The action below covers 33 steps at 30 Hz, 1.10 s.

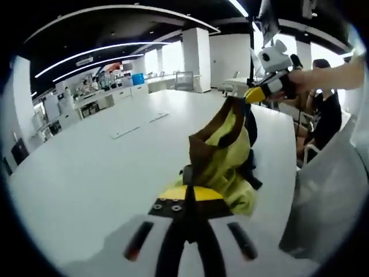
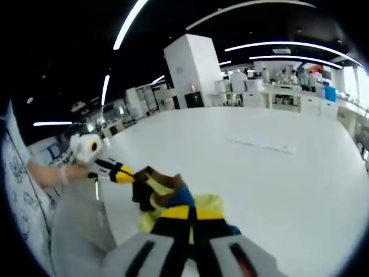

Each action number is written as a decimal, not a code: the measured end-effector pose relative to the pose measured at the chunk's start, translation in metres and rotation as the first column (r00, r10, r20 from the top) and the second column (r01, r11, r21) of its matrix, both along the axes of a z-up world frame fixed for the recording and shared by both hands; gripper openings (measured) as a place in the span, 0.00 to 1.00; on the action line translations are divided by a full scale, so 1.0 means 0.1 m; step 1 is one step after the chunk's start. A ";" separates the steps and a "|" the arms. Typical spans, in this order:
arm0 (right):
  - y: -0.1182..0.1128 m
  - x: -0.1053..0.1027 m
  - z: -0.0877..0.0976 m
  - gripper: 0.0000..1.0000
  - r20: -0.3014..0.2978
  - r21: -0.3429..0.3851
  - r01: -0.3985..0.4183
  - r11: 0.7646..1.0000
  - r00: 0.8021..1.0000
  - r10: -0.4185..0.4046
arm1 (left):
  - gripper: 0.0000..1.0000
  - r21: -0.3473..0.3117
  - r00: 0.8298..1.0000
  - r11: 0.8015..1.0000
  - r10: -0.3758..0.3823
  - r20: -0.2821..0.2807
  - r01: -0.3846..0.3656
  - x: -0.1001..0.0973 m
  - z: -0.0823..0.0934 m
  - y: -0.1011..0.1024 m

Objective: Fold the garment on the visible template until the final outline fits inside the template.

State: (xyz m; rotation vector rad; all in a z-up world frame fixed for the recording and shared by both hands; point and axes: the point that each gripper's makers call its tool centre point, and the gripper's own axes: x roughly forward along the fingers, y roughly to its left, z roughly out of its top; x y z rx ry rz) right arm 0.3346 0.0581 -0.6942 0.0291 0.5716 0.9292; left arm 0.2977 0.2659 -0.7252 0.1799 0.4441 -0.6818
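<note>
Writing: no brand, label or text on the garment or grippers can be read in either view.
Garment [image 1: 225, 153]: a yellow-green piece with brown and dark blue parts, lifted off the table [image 1: 86, 173] and stretched between the two grippers; in the right gripper view [image 2: 173, 199] it bunches just ahead of the jaws.
Left gripper [image 1: 187, 199]: its jaws are clenched on the garment's near, lower end; in the right gripper view it comes in from the left [image 2: 118, 172], yellow-tipped, gripping the cloth's far end.
Right gripper [image 2: 190, 222]: jaws pressed together on the fabric; in the left gripper view it sits up high at the right [image 1: 256, 92], pinching the garment's top.
Hand [image 1: 323, 78]: holds the right gripper, seen in the left gripper view.
Template: a faint flat outline [image 1: 138, 124] lies on the table well beyond the garment; the right gripper view shows a similar pale strip [image 2: 262, 144].
Person [image 1: 323, 121]: seated past the table's right edge in the left gripper view.
</note>
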 end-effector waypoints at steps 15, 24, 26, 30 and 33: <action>0.00 -0.24 1.18 0.00 0.191 0.160 0.020 0.987 0.980 -0.051 | 0.00 -0.173 0.983 0.985 0.034 0.180 -0.002 0.05 1.38 0.09; 0.14 -0.18 1.91 0.00 0.326 0.205 -0.041 0.978 0.945 -0.029 | 0.00 -0.191 0.972 0.981 0.031 0.232 0.014 0.22 1.98 0.25; 0.20 -0.16 2.05 0.00 0.354 0.209 -0.061 0.976 0.935 -0.017 | 0.00 -0.157 0.966 0.987 0.014 0.259 0.028 0.35 2.09 0.35; 0.27 -0.06 2.26 0.00 0.386 0.215 -0.074 0.974 0.922 -0.015 | 0.00 -0.198 0.969 0.979 0.010 0.246 0.040 0.37 2.28 0.38; 0.32 -0.04 2.37 0.00 0.419 0.216 -0.088 0.973 0.908 -0.011 | 0.00 -0.221 0.971 0.974 0.003 0.241 0.052 0.50 2.37 0.43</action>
